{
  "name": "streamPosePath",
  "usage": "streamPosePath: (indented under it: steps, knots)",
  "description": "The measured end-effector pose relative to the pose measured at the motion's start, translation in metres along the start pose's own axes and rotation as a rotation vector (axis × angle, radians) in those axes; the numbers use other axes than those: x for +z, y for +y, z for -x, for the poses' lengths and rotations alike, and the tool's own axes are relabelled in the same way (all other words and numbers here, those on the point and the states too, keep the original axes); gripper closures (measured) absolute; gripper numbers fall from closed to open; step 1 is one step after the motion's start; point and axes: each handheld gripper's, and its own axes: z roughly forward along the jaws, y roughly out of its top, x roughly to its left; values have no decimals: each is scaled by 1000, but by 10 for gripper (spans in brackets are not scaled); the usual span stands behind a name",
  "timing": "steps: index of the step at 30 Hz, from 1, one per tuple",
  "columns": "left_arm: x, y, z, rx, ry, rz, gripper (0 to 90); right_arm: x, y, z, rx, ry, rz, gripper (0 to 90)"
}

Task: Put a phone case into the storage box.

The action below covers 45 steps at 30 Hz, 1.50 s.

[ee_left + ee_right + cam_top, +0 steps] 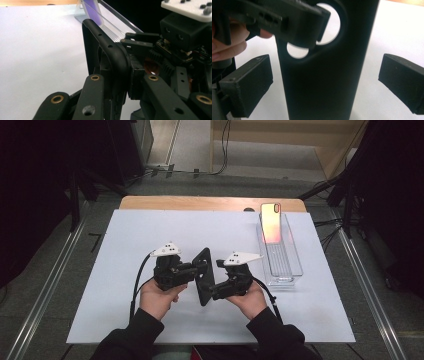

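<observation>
**Obscured and cropped items**

Black phone case (322,75): top and bottom cut off in the right gripper view. Left gripper (117,82) hides the case's lower end. Phone (270,222) in clear tray (295,265): detail too small.

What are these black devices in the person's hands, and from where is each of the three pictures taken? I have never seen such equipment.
They are two hand-held grippers, each with two black jaws and its own small camera. The high view looks down on a white table. The left gripper is shut on the edge of a black phone case. In the right gripper view, the right gripper has its jaws open, one on each side of the case, with gaps between. The left gripper view looks along its own jaws at the case rim. Farther back on the table stands a clear tray with a phone leaning in it.
</observation>
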Motion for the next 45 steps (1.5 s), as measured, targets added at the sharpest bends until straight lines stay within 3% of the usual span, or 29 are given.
streamPosePath:
  steps: [8,11,14,23,27,30,34,38,41,45]
  knots:
    - [1,-2,7,-12,-19,-1,788,6,2,-1,15,25,-6,0]
    - [1,-4,7,-16,-28,3,780,4,3,-3,4,31,9,99]
    - [-1,-4,6,-25,-27,3,769,5,5,-5,-10,20,2,106]
    - [-11,0,5,-48,0,39,580,4,6,-2,-30,-17,-13,113]
    - [-12,0,4,-42,3,19,492,1,5,3,-13,-35,-13,113]
    - [-12,1,2,-64,-23,-3,427,-1,5,8,-8,-45,-11,113]
    - [-16,1,-1,-57,-20,-14,394,-2,5,13,0,-54,-14,113]
    - [-22,1,-7,-71,-42,-20,362,-4,5,17,5,-60,-18,113]
    - [-24,-1,-10,-51,-31,-52,342,-6,6,19,12,-55,-24,113]
    - [-24,-5,-13,-30,-55,-99,330,-7,6,21,8,-45,-36,113]
